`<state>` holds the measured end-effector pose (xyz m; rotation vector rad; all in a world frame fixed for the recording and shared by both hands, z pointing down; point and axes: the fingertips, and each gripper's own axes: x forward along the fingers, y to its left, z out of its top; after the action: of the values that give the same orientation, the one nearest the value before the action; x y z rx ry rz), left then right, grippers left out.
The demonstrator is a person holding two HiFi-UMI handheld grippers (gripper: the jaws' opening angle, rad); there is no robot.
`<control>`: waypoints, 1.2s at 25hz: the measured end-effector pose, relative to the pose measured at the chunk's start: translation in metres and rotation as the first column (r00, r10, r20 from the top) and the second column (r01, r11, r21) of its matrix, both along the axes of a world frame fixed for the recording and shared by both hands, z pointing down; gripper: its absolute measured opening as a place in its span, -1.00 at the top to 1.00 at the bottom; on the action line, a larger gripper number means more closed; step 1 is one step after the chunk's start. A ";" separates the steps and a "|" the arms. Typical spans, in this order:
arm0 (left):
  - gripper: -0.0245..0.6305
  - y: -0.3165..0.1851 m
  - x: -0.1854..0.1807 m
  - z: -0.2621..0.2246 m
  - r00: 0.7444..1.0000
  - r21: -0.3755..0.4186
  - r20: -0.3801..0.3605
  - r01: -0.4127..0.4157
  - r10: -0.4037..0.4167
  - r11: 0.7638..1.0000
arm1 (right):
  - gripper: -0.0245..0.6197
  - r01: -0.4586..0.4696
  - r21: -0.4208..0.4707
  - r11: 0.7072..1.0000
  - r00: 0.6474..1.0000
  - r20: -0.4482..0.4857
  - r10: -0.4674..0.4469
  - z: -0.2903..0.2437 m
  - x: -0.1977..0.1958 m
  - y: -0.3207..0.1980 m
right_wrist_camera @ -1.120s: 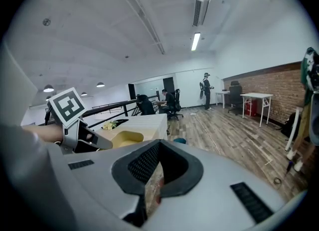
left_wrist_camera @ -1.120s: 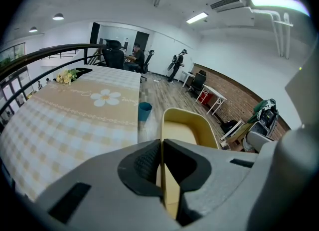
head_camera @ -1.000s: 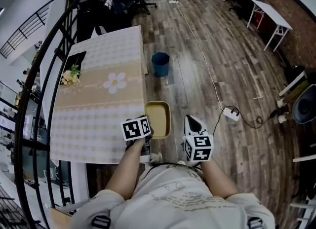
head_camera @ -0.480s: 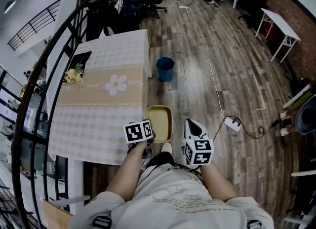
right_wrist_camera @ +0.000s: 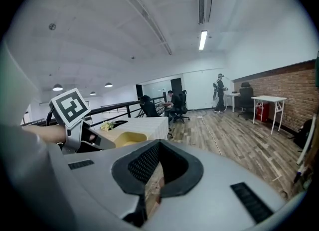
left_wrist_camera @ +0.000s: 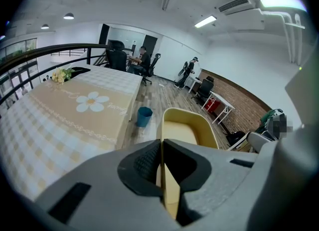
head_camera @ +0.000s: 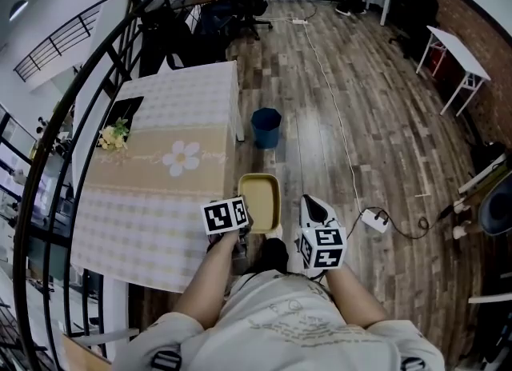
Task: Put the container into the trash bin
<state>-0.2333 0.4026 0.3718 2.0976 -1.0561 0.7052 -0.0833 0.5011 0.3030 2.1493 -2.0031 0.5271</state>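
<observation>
Container (head_camera: 258, 197) pinched by its rim in the jaws of my left gripper (left_wrist_camera: 162, 173), just beside the table (head_camera: 160, 193) edge, right gripper (right_wrist_camera: 152, 185) jaws together on nothing, so I'd carry it level to the blue trash bin (head_camera: 266, 127) ahead and release squarely over its mouth.

Both forearms forward, low. Left gripper (head_camera: 242, 224) fingers (left_wrist_camera: 142, 165) pinching container (head_camera: 260, 193) wall; right gripper (head_camera: 311, 206) fingers pressed together, empty.

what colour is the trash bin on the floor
Blue, plain with no pattern. The trash bin shows best in the head view.
</observation>
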 end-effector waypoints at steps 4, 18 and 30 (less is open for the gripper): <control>0.85 -0.044 0.022 0.002 1.000 -0.008 0.000 0.006 -0.006 1.000 | 0.91 -0.002 -0.015 1.000 1.000 0.006 0.002 0.005 0.024 -0.040; 0.85 -0.215 0.097 0.008 1.000 -0.035 -0.026 -0.015 0.014 0.999 | 0.91 -0.005 -0.051 0.999 1.000 -0.005 0.004 0.010 0.089 -0.216; 0.85 -0.328 0.120 0.001 0.997 -0.026 -0.066 0.023 -0.025 0.999 | 0.91 0.038 -0.036 0.999 0.998 -0.052 -0.040 -0.002 0.110 -0.332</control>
<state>-0.1136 0.0745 0.3728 2.0692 -1.0290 0.6292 0.0266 0.1687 0.3009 2.0770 -1.9892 0.4913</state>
